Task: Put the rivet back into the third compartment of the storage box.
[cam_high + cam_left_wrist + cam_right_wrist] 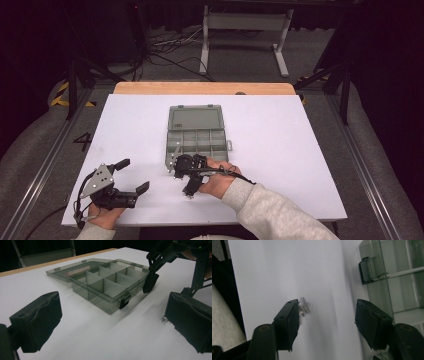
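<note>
A smoky-grey plastic compartment box (196,135) lies open on the white table, its lid flat behind it and its dividers (107,287) showing no contents. My right gripper (173,168) is at the box's near left corner, open. In the right gripper view, a few small silver screws (303,307) lie on the table against the left jaw's tip, with the box's latch (368,270) beyond the other jaw. My left gripper (133,175) is open near the table's front left and holds nothing. In its own view the screws (163,319) show beside its right jaw.
The white table top (280,150) has a wooden strip (200,88) along its far edge. Beyond it stand a white frame (245,35) and cables on the floor. The person's grey sleeve (270,215) comes in from the bottom right.
</note>
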`<action>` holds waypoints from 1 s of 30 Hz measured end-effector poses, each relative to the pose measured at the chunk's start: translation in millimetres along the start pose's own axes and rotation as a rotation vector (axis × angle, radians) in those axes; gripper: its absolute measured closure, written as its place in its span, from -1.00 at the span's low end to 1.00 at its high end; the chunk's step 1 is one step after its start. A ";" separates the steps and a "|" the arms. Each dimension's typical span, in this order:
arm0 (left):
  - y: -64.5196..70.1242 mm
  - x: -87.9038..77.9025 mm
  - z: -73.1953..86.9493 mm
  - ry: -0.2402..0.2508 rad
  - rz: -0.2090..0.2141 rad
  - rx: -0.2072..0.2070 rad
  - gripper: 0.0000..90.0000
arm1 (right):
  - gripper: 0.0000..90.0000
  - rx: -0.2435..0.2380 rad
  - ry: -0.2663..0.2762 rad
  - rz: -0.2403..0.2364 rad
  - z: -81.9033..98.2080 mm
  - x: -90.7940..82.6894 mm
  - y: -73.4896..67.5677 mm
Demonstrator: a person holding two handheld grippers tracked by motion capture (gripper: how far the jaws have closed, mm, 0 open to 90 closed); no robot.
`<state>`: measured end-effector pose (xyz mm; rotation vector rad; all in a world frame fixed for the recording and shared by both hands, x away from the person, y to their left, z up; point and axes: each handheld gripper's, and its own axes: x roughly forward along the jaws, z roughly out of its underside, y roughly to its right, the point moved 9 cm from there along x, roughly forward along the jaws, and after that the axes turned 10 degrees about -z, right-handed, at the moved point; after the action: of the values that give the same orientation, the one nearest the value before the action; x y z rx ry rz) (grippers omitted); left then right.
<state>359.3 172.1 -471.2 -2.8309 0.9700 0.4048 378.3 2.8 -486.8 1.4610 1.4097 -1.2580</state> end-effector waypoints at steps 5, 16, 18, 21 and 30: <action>0.0 0.2 -0.1 0.002 -0.001 0.003 -0.96 | 0.02 -0.005 -0.005 -0.013 -1.9 8.4 -0.3; 0.8 0.6 -0.2 -0.001 0.000 0.003 -0.96 | 0.40 -0.021 -0.053 -0.047 -3.2 24.4 -6.6; 1.3 0.4 0.0 -0.003 0.002 0.003 -0.96 | 0.45 -0.020 -0.062 -0.048 -3.0 26.3 -6.7; 1.2 0.2 0.7 -0.008 0.000 -0.003 -0.96 | 0.56 -0.022 -0.072 -0.048 -2.8 28.0 -6.6; 0.5 0.2 1.4 -0.011 -0.004 -0.005 -0.96 | 0.85 -0.034 -0.091 -0.055 -2.7 28.6 -9.6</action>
<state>358.9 172.0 -472.6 -2.8318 0.9619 0.4231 366.9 14.2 -512.4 1.3341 1.4118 -1.3117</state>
